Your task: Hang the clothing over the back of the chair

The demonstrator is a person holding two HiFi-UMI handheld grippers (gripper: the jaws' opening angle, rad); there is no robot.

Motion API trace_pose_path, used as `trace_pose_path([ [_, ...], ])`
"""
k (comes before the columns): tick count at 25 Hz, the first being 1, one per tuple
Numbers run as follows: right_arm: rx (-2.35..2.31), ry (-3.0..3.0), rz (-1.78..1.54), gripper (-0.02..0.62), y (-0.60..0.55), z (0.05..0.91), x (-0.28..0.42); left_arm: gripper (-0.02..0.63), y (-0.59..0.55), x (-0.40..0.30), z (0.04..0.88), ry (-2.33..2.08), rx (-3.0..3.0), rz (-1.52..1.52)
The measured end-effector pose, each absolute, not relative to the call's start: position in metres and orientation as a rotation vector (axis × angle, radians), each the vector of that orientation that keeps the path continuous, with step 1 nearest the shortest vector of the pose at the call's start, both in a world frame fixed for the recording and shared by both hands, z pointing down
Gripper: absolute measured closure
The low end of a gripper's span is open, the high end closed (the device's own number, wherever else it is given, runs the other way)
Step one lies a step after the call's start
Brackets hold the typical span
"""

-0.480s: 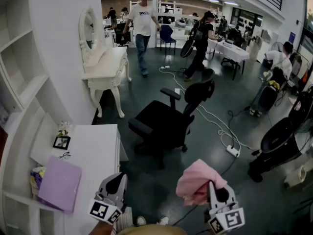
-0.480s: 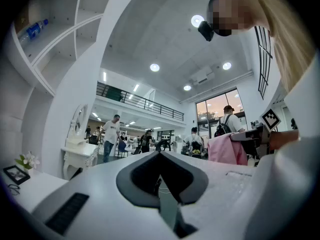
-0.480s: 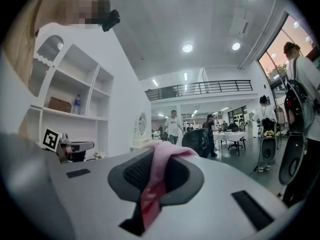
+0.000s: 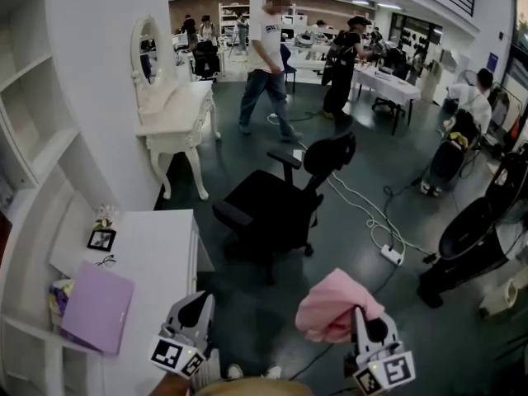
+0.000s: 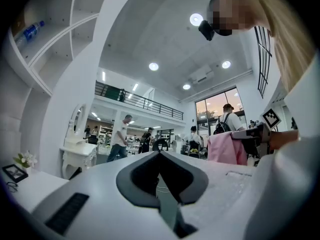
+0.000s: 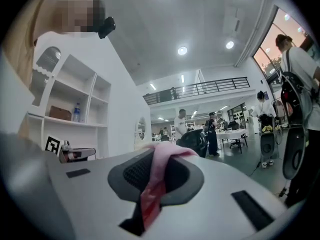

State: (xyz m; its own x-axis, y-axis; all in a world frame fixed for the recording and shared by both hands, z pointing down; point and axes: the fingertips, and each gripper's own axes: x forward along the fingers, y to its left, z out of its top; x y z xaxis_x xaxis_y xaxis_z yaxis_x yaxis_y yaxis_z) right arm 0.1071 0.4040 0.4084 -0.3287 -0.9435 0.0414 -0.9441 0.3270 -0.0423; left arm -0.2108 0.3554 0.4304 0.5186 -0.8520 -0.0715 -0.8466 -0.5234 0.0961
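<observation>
Since half a second ago little has changed near the person. The right hand-held gripper (image 4: 360,320) is still low at the bottom of the head view, its jaws pinched narrow on a fold of the pink clothing (image 4: 334,305), which bunches above them. In the right gripper view the cloth (image 6: 159,160) runs straight down between the jaws. The left hand-held gripper (image 4: 193,310) is drawn nearly closed with nothing in it and hangs beside the white bench (image 4: 161,250). What has moved is the background: the walker in a white shirt (image 4: 266,56) has stepped rightward across the aisle, beyond the black chair (image 4: 272,209). For the task this likely means the carry has barely advanced, and the clothing is well apart from the chair back (image 4: 330,153). Open dark floor lies between the person and the chair. The bench edge hems the left side. To the right a cable and power strip (image 4: 393,255) trail on the floor near the chair, a snag risk on the approach.
</observation>
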Motion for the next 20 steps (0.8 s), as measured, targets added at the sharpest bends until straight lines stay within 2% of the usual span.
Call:
trace_pose_path([
  [13, 1.814, -2.578, 0.190, 0.560, 0.404, 0.435, 0.156, 0.603, 0.357, -0.159, 0.439, -1.519, 2.714, -0.087],
  [20, 1.797, -2.567, 0.181, 0.560, 0.370, 0.448, 0.160, 0.603, 0.321, -0.153, 0.452, -1.495, 2.705, -0.092],
])
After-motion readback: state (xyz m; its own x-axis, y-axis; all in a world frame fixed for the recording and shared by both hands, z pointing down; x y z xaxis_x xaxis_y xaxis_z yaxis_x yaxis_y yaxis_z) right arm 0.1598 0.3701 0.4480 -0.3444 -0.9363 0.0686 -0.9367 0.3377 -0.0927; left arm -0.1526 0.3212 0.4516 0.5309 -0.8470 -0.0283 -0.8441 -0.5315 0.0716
